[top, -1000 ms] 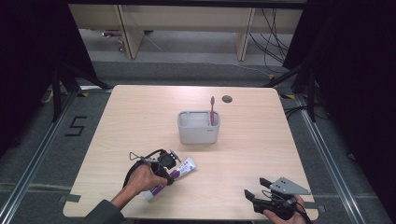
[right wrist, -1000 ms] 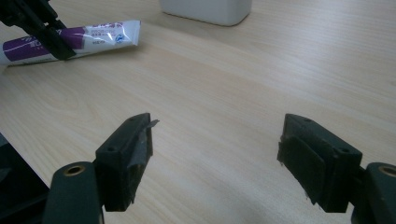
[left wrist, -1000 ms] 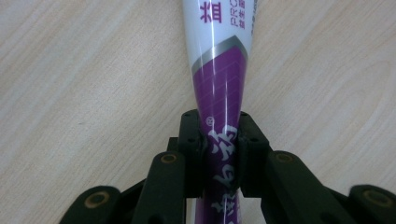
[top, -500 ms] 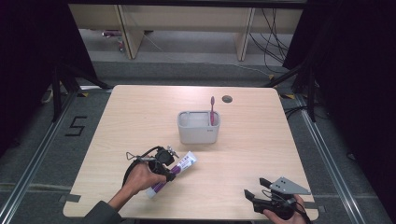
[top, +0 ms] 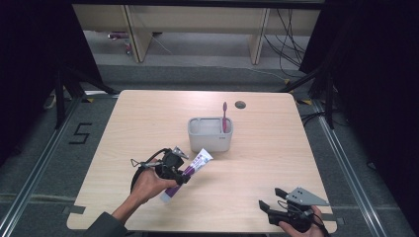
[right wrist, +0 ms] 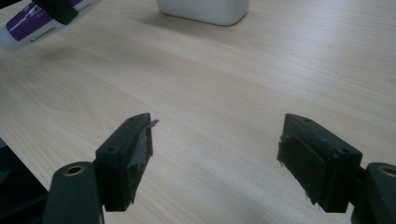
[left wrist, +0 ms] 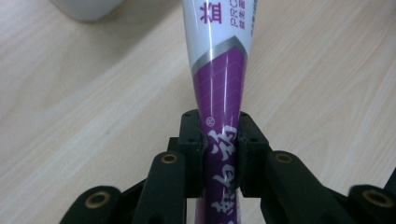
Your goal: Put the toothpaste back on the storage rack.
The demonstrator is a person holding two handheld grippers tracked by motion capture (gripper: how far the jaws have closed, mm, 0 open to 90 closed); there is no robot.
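Purple-and-white plastic toothpaste tube clamped by left gripper, held above light wooden table. Right gripper jaws held apart, nothing between.

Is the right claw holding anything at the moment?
No, the right claw stands wide open over the bare wooden table, with nothing between its jaws.

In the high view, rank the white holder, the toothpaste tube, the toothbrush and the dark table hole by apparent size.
Largest to smallest:
1. white holder
2. toothpaste tube, partly hidden by the left hand-held gripper, so its rank against the holder is unsure
3. toothbrush, only its upper part visible
4. dark table hole
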